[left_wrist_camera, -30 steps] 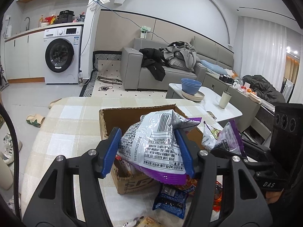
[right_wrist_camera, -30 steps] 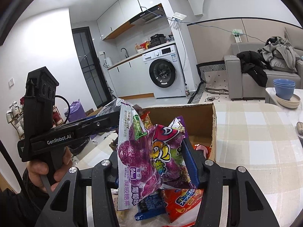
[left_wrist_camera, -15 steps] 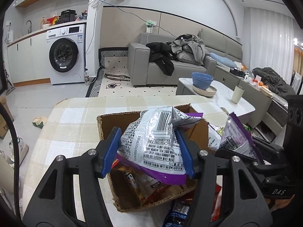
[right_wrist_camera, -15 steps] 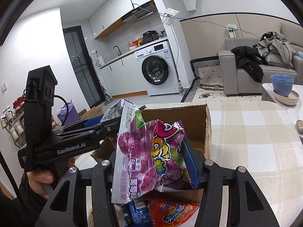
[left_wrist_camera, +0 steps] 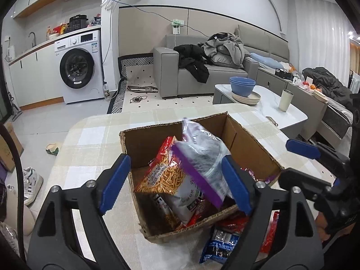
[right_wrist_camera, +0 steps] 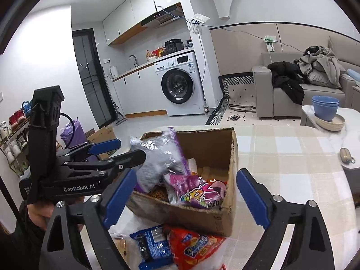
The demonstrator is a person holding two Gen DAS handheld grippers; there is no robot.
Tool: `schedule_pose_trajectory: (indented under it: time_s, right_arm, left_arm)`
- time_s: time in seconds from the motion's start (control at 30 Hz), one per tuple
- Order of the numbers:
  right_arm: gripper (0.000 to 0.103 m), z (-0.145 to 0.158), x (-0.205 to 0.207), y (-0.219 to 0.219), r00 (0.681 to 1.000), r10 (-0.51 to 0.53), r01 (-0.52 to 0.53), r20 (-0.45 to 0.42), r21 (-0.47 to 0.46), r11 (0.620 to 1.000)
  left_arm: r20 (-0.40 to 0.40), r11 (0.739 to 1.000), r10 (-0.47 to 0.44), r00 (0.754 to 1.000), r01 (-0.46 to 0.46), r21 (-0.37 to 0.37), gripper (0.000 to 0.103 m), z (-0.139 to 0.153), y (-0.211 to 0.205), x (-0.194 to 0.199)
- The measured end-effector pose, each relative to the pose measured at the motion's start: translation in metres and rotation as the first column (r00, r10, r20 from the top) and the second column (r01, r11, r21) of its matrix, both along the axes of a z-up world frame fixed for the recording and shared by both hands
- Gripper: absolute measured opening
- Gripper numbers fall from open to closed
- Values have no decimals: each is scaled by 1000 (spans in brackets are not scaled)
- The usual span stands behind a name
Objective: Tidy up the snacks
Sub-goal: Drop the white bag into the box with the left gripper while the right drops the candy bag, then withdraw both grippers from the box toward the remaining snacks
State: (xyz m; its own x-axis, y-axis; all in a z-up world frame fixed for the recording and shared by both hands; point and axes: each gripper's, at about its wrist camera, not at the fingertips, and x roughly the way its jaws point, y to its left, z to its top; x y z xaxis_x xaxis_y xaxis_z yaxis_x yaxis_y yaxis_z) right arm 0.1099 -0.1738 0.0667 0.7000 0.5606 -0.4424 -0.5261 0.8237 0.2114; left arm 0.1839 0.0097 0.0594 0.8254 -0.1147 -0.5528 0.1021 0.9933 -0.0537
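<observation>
Left gripper points forward and somewhat down; its jaws have just been opening and stand wide, a bag between them, the right pad at the bag's edge, the left pad apart from it. Right gripper points the same way, its jaws also just opened, spread wider than the box ahead, pressing on nothing. A hand grips the left gripper's handle from below

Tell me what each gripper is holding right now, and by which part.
Nothing. Left gripper and right gripper have just opened; both bags lie in the cardboard box.
</observation>
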Motion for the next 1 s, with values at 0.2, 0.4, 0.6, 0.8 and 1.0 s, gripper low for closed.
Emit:
schedule_pose_trajectory:
  time_s: [0.2, 0.4, 0.6, 0.8, 1.0]
  right_arm:
    - [102, -1, -15, -15, 1000, -7, 7, -21, 1, 1000]
    - [102, -5, -25, -24, 999, -19, 18, -49, -31, 999]
    - [102, -14, -32, -27, 997, -14, 7, -82, -80, 997]
    - [102, -27, -35, -27, 993, -19, 1, -119, -154, 988]
    - [102, -38, -40, -28, 989, 2, -34, -146, -219, 975]
  left_arm:
    - [24, 999, -2, 1000, 3, -40, 102, 3, 9, -31]
    - [31, 1000, -10, 999, 10, -16, 102, 1, 7, -64]
    - [8, 999, -15, 1000, 15, -34, 102, -9, 11, -95]
    - [-29, 999, -4, 1000, 3, -43, 102, -23, 18, -111]
    - [-74, 1000, -5, 997, 3, -24, 102, -37, 23, -119]
